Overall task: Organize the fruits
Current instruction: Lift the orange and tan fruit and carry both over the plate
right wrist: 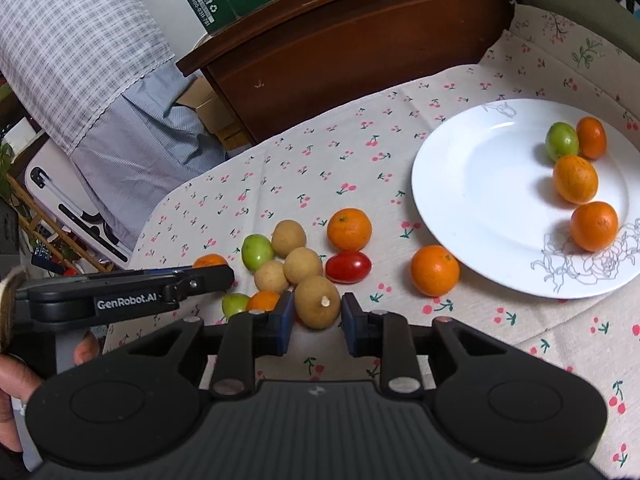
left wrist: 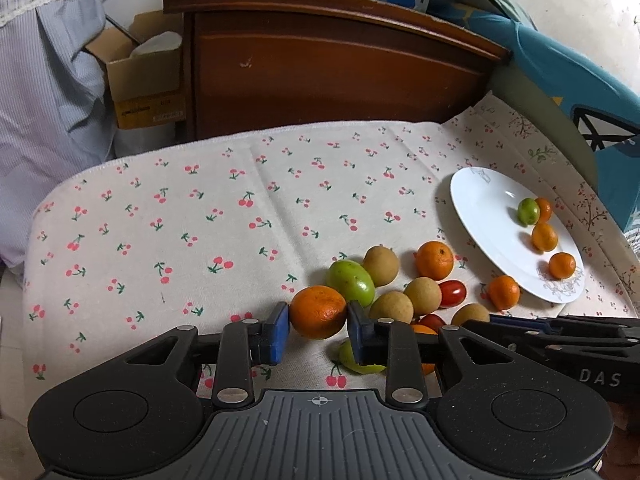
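Left wrist view: the left hand-held gripper (left wrist: 318,330) clamps an orange (left wrist: 318,317), its blue pads touching both sides, at the pile's 8 o'clock edge on the cherry-print surface (left wrist: 160,220).

Right wrist view: the right hand-held gripper (right wrist: 316,320) stands partly open around a tan longan (right wrist: 317,301), small gaps either side; the white plate (right wrist: 480,200) lies at 2 o'clock.

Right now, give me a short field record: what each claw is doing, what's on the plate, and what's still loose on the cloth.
left claw: straddles an orange, pads at its sides
right claw: straddles a tan longan, small gaps to both pads
plate: one green fruit, three small oranges
cloth: loose cluster of oranges, longans, green fruits, red tomato
nearest plate: lone orange by its rim
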A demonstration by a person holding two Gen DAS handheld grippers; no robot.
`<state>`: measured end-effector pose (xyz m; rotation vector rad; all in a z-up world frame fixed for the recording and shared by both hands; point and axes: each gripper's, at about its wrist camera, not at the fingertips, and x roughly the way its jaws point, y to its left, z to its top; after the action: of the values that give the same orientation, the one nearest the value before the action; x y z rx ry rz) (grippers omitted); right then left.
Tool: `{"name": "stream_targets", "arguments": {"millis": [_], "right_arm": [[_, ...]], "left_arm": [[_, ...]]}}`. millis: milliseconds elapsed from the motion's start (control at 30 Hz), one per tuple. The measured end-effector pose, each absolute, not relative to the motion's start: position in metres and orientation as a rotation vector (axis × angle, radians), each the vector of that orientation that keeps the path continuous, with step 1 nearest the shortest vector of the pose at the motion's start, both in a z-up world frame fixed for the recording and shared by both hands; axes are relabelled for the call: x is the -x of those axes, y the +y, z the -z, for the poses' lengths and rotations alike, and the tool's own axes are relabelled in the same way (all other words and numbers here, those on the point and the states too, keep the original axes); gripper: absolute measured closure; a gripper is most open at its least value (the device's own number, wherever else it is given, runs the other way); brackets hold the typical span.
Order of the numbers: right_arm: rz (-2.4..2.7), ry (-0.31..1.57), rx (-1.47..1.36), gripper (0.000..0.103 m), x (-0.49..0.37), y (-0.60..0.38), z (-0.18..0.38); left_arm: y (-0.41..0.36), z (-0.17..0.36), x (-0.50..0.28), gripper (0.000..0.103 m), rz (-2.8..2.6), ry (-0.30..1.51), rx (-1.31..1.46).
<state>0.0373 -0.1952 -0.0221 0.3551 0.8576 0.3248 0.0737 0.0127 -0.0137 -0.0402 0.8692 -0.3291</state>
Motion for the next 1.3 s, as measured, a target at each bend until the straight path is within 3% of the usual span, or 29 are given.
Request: {"name": "stream_targets", "arguments": {"millis": [900, 1300], "right_arm": [[-0.148, 0.698, -0.427, 0.078, -0.03, -0.255, -0.026], [-0.025, 0.748, -0.491, 0.078, -0.028, -0.281, -0.016]], "left_arm": [[-0.062, -0.044, -0.069, 0.075, 0.458, 0.704, 0.012], [-0.105, -0.029, -0.084, 0.075, 0.538, 0.75, -0.017]]}}
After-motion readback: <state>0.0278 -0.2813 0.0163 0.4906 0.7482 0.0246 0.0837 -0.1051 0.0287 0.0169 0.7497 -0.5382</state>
